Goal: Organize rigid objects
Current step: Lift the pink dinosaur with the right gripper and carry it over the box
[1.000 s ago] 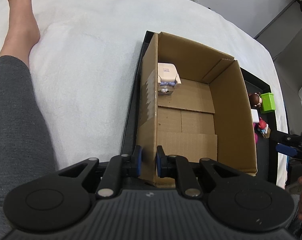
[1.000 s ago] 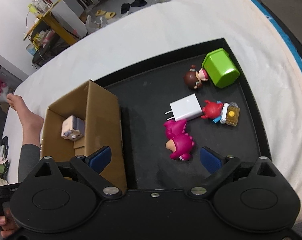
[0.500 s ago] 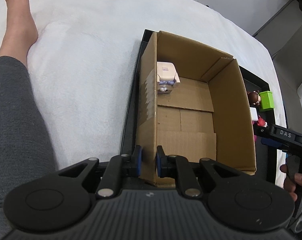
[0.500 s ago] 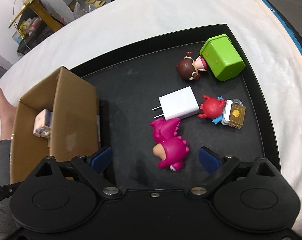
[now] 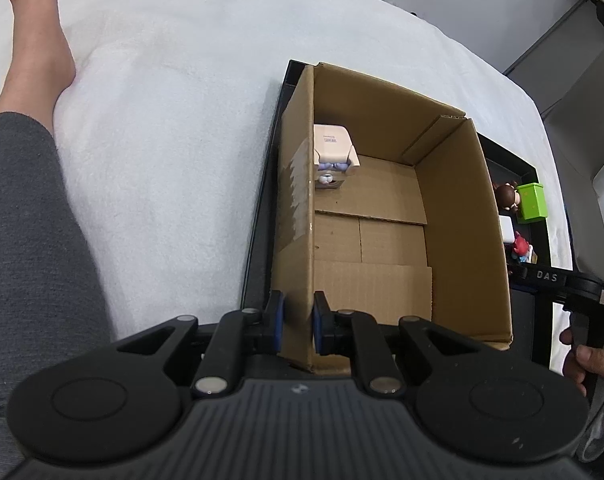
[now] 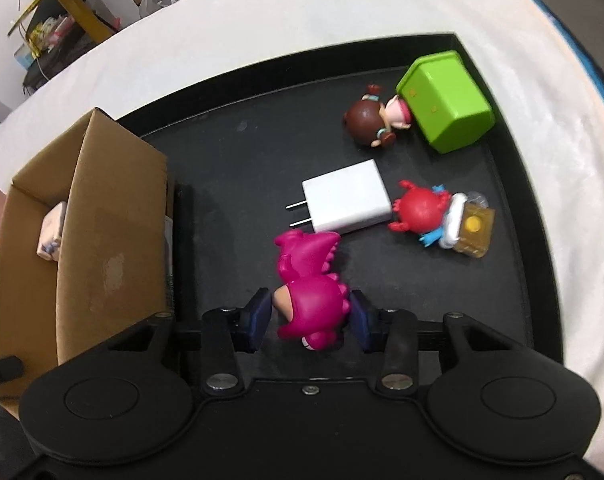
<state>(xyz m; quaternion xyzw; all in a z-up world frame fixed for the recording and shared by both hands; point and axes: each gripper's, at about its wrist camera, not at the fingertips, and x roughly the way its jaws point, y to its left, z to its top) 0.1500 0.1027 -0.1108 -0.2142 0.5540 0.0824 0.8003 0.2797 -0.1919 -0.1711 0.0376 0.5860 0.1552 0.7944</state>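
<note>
My left gripper (image 5: 298, 322) is shut on the near left wall of the open cardboard box (image 5: 453, 240), which stands at the left end of a black tray (image 6: 513, 240). A small white figure (image 5: 333, 148) lies inside the box against its far left wall. In the right wrist view, my right gripper (image 6: 309, 316) is low over the tray. Its jaws are closing, and the blue pads touch both sides of the pink dinosaur (image 6: 309, 280). Beyond the dinosaur lie a white charger (image 6: 345, 196), a red figure (image 6: 419, 210), a brown-haired doll (image 6: 371, 120) and a green box (image 6: 447, 100).
The tray rests on a white bedspread (image 5: 162, 120). A person's leg in grey cloth (image 5: 30, 240) and a bare foot (image 5: 34, 20) lie to the left of the box. A hand (image 5: 589, 360) holds the right gripper's handle at the tray's right. A yellow shelf (image 6: 62, 8) stands off the bed.
My right gripper came down over the pink dinosaur, and its jaws went from wide open to closed against the toy's sides. The left gripper kept its hold on the box wall.
</note>
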